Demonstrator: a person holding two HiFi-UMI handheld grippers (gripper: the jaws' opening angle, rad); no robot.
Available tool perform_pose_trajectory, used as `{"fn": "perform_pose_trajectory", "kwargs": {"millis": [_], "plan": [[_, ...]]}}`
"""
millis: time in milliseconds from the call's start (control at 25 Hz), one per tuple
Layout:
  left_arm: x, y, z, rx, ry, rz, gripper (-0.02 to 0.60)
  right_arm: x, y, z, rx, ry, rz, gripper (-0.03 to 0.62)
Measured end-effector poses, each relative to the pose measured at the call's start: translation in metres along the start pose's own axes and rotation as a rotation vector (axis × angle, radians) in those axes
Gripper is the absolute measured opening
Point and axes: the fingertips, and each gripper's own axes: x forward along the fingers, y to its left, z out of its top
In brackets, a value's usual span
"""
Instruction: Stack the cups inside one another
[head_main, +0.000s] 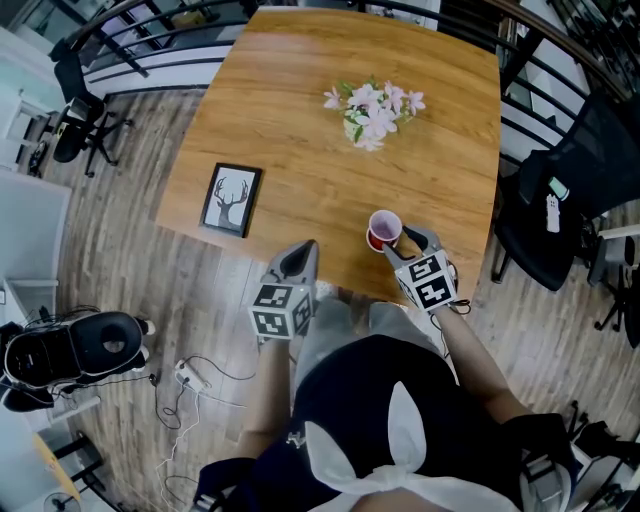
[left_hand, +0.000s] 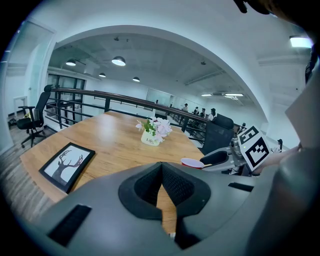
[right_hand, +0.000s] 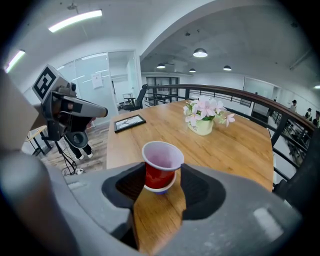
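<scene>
A red cup (head_main: 384, 228) with a white inside stands near the wooden table's (head_main: 300, 130) front edge. It is nested in another cup, whose white rim and blue base show just beneath the red cup (right_hand: 161, 167) in the right gripper view. My right gripper (head_main: 396, 240) has its jaws around this stack, pads pressing on the red cup's sides. My left gripper (head_main: 298, 256) hangs shut and empty off the table's front edge, left of the cups. From the left gripper view the cup's rim (left_hand: 192, 163) shows to the right, with the right gripper (left_hand: 220, 157) behind it.
A pot of pink and white flowers (head_main: 372, 115) stands further back on the table. A framed deer picture (head_main: 231, 199) lies at the front left corner. A black office chair (head_main: 560, 200) is right of the table; cables and a black device (head_main: 75, 350) lie on the floor at left.
</scene>
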Motion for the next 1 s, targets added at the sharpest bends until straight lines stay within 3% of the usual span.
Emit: {"fn": "perform_pose_trajectory", "kwargs": {"millis": [320,1000], "plan": [[0.000,-0.001,-0.001,0.002,-0.007,-0.005,0.017,-0.004,0.007,-0.001,0.014,0.007,0.022,0.236],[-0.001,-0.009,0.000,0.010,0.007,-0.021,0.017,-0.019,0.010,0.014,0.032,-0.050,0.037,0.217]]}}
